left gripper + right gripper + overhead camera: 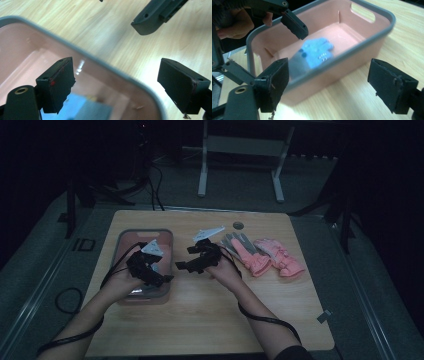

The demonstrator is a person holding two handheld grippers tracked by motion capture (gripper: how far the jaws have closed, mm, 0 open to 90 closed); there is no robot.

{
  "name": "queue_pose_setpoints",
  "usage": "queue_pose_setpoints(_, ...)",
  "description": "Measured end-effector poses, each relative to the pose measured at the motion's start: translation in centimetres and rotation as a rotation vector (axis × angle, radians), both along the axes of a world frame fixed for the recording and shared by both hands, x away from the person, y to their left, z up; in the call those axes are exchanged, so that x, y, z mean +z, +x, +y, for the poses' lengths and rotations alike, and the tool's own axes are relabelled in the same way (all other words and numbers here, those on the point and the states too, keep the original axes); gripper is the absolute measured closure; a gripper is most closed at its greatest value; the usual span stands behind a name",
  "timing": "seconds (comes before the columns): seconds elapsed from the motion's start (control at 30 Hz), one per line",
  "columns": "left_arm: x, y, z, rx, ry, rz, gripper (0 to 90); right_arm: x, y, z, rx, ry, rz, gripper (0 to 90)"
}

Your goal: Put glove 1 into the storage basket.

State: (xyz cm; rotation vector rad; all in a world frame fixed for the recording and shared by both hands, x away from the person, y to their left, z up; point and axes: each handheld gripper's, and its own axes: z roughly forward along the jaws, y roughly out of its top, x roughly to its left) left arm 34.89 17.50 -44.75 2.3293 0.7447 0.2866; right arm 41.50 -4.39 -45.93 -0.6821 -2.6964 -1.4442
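Note:
A pink bin with a grey rim (121,236) stands at the table's left. Inside it lies a blue and grey glove (315,51), which also peeks in at the bottom of the left gripper view (75,103). My left gripper (164,279) hovers over the bin's right rim (100,61) with its jaws open and empty (116,75). Just right of the bin, my right gripper (180,266) points at its wall (342,72), jaws wide open with nothing between them (328,75). A pair of pink gloves (275,255) lies on the table to the right.
One pink glove shows grey fingers (235,241). A round grommet (238,225) sits near the table's far edge. Cables trail from both grippers toward the near edge. A white desk frame (202,165) stands on the floor behind the table.

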Motion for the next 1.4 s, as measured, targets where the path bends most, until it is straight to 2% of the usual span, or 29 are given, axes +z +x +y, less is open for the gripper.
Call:
queue_pose_setpoints(0.13, -0.1, -0.7, -1.7, -0.019, -0.006, 0.006, 14.3, -0.3, -0.5, -1.8, -0.007, -0.035, -0.006, 15.1)
queue_pose_setpoints(0.27, -0.1, -1.4, -3.4, -0.024, -0.021, 0.009, 14.3, -0.6, -1.2, -3.4, -0.004, -0.045, -0.020, 14.3)
queue_pose_setpoints(0.33, -0.2, -1.7, -4.2, -0.033, -0.015, 0.012, 14.3, -0.7, -1.5, -4.1, -0.007, -0.054, -0.027, 14.3)
queue_pose_setpoints(0.47, -0.6, -2.3, -5.8, -0.076, -0.014, 0.026, 14.3, -1.1, -1.7, -5.6, -0.023, -0.057, -0.023, 14.4)
queue_pose_setpoints(0.53, -0.9, -2.6, -6.4, -0.091, -0.005, 0.017, 14.3, -1.3, -1.8, -6.3, -0.029, -0.059, -0.023, 14.4)
queue_pose_setpoints(0.6, -1.2, -2.9, -7.0, -0.109, -0.018, 0.025, 14.3, -1.5, -1.9, -7.1, -0.033, -0.057, -0.019, 14.4)
queue_pose_setpoints(0.73, -2.0, -3.6, -8.2, -0.165, 0.007, 0.038, 14.3, -1.8, -2.2, -8.6, -0.048, -0.052, -0.016, 14.8)
queue_pose_setpoints(0.8, -2.3, -3.8, -8.6, -0.166, 0.020, 0.041, 14.1, -2.0, -2.3, -9.0, -0.051, -0.055, -0.019, 14.8)
queue_pose_setpoints(0.83, -2.9, -3.9, -9.1, -0.188, 0.040, 0.082, 14.1, -2.1, -2.4, -9.3, -0.051, -0.059, -0.024, 14.8)
queue_pose_setpoints(0.87, -3.3, -4.0, -9.5, -0.203, 0.050, 0.104, 2.3, -2.3, -2.6, -9.8, -0.053, -0.071, -0.031, 14.6)
queue_pose_setpoints(1.0, -4.9, -4.7, -10.6, -0.241, 0.077, 0.129, 0.1, -2.9, -3.2, -10.7, -0.066, -0.101, -0.044, 14.4)
queue_pose_setpoints(1.07, -5.8, -5.1, -11.1, -0.249, 0.085, 0.120, 0.1, -3.1, -3.4, -11.3, -0.072, -0.105, -0.048, 14.4)
queue_pose_setpoints(1.17, -6.9, -5.5, -11.5, -0.262, 0.072, 0.117, 0.1, -3.3, -3.8, -12.2, -0.086, -0.103, -0.046, 14.5)
queue_pose_setpoints(1.23, -6.9, -5.5, -11.5, -0.262, 0.072, 0.117, 0.1, -3.4, -3.9, -12.6, -0.089, -0.099, -0.047, 14.5)
queue_pose_setpoints(1.27, -8.0, -5.7, -11.8, -0.284, 0.083, 0.148, 0.1, -3.6, -4.1, -13.3, -0.101, -0.090, -0.051, 14.7)
queue_pose_setpoints(1.3, -8.3, -5.9, -11.9, -0.291, 0.098, 0.134, 0.1, -3.7, -4.1, -13.6, -0.104, -0.090, -0.049, 14.7)
queue_pose_setpoints(1.4, -9.1, -6.3, -11.9, -0.326, 0.108, 0.139, 0.1, -4.0, -4.3, -14.6, -0.120, -0.085, -0.049, 14.8)
